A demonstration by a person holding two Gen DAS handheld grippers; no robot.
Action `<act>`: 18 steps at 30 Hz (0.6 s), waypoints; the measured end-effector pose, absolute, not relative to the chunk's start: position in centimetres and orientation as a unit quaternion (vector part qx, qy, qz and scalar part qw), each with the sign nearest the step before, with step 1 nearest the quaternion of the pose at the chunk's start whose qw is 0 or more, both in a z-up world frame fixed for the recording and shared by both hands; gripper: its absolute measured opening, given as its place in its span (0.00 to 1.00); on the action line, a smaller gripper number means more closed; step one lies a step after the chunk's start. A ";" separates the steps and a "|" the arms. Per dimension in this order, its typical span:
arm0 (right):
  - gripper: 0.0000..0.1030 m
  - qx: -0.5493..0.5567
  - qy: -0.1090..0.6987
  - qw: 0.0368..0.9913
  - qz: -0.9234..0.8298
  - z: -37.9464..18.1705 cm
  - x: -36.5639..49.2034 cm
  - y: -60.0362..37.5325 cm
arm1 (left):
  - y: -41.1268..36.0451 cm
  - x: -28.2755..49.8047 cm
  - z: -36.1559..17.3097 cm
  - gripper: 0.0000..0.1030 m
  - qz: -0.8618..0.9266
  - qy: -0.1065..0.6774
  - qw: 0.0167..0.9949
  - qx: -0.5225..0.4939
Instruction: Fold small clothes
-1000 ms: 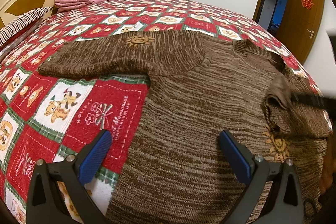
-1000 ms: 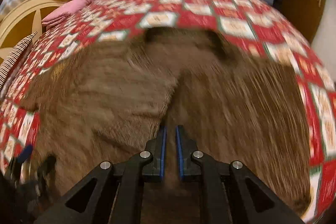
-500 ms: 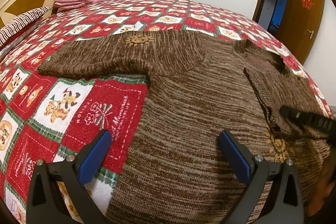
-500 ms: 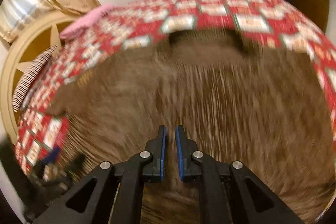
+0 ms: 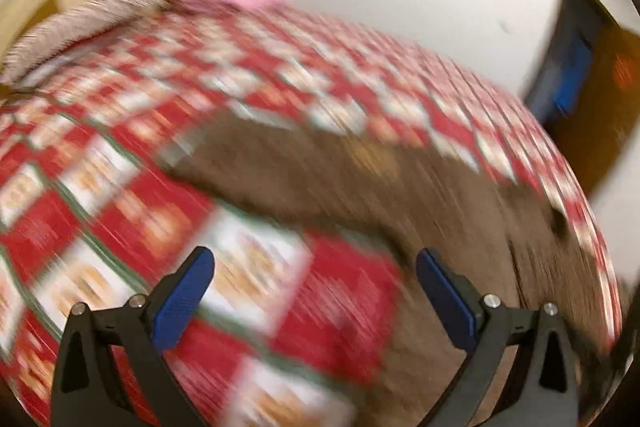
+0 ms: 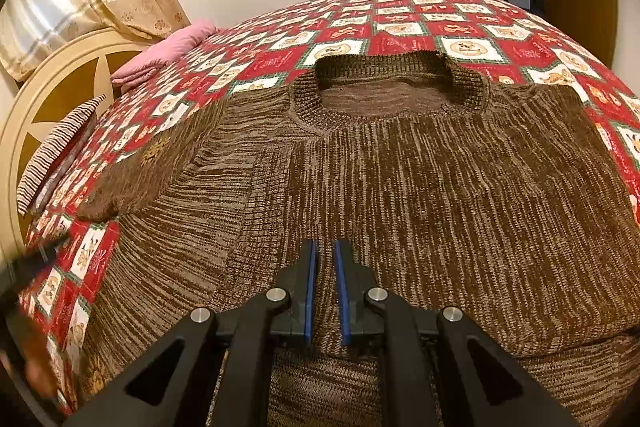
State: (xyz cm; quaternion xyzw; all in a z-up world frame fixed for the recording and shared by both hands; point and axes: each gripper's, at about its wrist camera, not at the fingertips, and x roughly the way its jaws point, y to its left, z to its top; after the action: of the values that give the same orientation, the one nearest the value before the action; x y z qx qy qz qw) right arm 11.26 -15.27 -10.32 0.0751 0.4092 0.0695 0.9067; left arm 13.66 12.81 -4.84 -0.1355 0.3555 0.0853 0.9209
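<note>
Bedroom, bed [image 6: 472, 27] under a red quilt. Brown sweater [image 6: 440, 195] lies flat just ahead of the right tongs [image 6: 323, 291], which are nearly closed and empty, likely after laying a sleeve across. Left tongs [image 5: 316, 303] gape wide, empty, sweater's other sleeve [image 5: 280, 179] ahead, probably the next grab.

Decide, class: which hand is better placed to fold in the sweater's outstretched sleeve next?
Probably the left. Its tongs are open, with the outstretched sleeve just ahead. The right tongs are shut over the sweater body.
</note>
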 end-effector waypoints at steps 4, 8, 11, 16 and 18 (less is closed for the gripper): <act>0.09 0.079 0.409 0.906 0.071 -10.4 11.3 -15.3 | 17.2 18.5 -5.5 0.81 0.139 0.375 0.901 -0.169; 0.09 0.079 0.408 0.907 0.071 -10.4 11.3 -15.3 | 19.7 21.9 -8.2 0.58 0.161 0.412 0.873 -0.208; 0.09 0.077 0.408 0.907 0.070 -10.5 11.2 -15.2 | 20.5 22.7 -10.3 0.50 0.158 0.425 0.856 -0.248; 0.10 0.079 0.407 0.907 0.071 -10.5 11.2 -15.3 | 19.9 22.6 -10.6 0.15 0.181 0.396 0.866 -0.246; 0.10 0.082 0.407 0.907 0.072 -10.5 11.2 -15.3 | 20.1 22.5 -10.6 0.09 0.189 0.390 0.867 -0.246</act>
State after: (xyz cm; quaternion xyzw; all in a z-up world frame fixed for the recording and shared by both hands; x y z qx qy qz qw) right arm 11.21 -15.30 -10.51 0.0817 0.4073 0.0718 0.9068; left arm 22.51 20.05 -10.59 -0.2462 0.3904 0.1892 0.8667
